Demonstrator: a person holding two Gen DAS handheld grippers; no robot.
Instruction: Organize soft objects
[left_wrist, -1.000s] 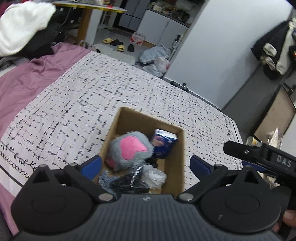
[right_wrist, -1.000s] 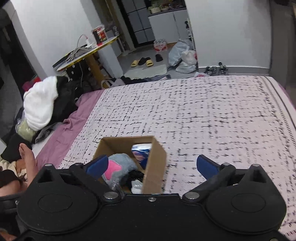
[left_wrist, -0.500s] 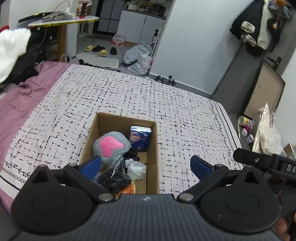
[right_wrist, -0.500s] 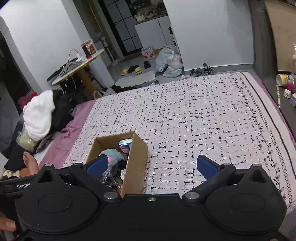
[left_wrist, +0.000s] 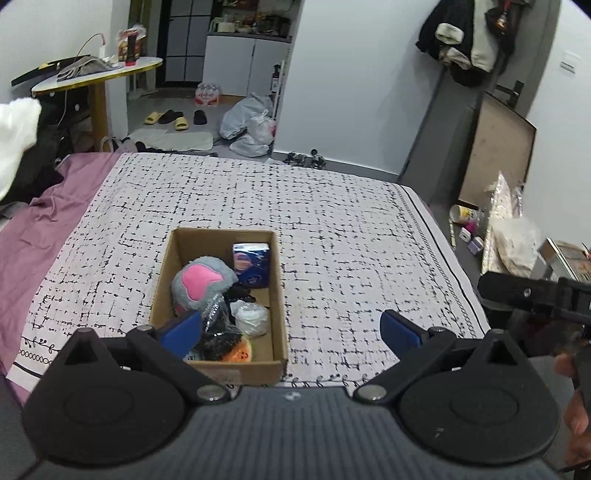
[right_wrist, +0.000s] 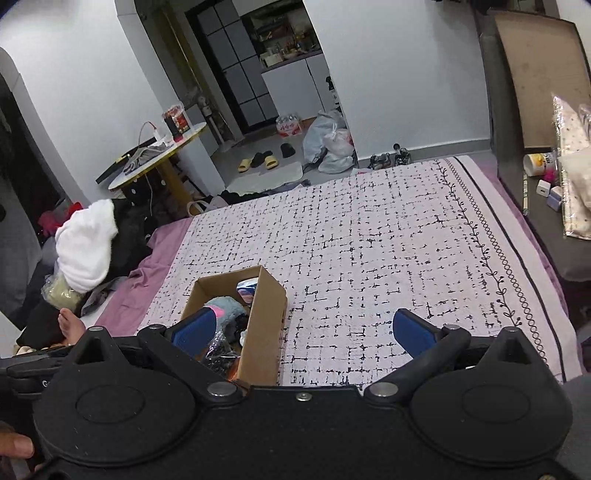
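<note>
- I see the box (left_wrist: 221, 302) on the checked blanket (left_wrist: 332, 221), near the front edge of the bed, so both claws can reach it from above.
- The soft things are inside it: a grey-pink plush (left_wrist: 201, 282), a blue tissue pack (left_wrist: 252, 265), a clear bag (left_wrist: 251, 318) and something black in wrap (left_wrist: 218, 332).
- My left claw (left_wrist: 291, 330) is wide apart and holds nothing; it hangs above the box's near end.
- My right claw (right_wrist: 304, 330) is also wide apart and empty, over the blanket beside the box.
- I judge the sorting is nearly finished, because no loose soft thing lies on the blanket.
- The left claw's finger covers part of the box, and an orange thing (left_wrist: 238, 353) at the near end is hard to identify.
</note>
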